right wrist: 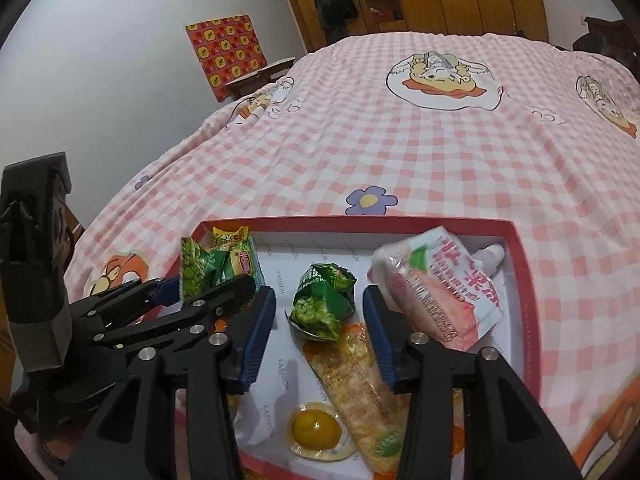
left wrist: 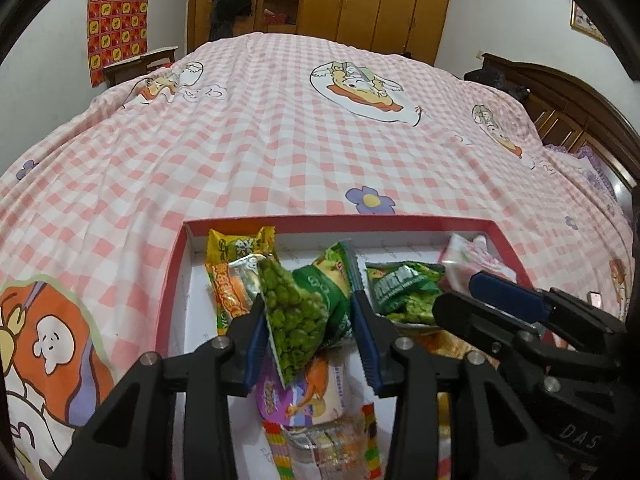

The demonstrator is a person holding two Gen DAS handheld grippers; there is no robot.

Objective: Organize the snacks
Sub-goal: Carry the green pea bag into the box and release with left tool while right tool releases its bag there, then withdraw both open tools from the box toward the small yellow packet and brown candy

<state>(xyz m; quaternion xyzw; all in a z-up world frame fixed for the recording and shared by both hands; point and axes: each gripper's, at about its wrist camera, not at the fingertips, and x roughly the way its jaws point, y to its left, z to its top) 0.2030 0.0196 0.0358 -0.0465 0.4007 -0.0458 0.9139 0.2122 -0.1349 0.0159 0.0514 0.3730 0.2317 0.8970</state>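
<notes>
Left wrist view: left gripper (left wrist: 310, 334) with blue pads hangs over the red-rimmed white cardboard box (left wrist: 170, 280) on the pink checked bedsheet (left wrist: 260, 140). Its jaws are spread, with the clear-and-green bag of green peas (left wrist: 298, 320) between them; contact with the pads cannot be told. Orange-yellow snack packet (left wrist: 228, 276) lies to its left, crumpled green pea packet (left wrist: 404, 292) to its right, purple-lidded cup (left wrist: 296, 396) below. Right gripper (left wrist: 496, 300) enters from the right.

Right wrist view: right gripper (right wrist: 320, 332) is spread wide above the box floor, gripping nothing. Between the jaws lie the crumpled green packet and a long orange cracker pack (right wrist: 360, 384). Yellow jelly cup (right wrist: 316, 428) sits near the bottom rim; pink-white spouted pouch (right wrist: 440, 292) leans at the right.
</notes>
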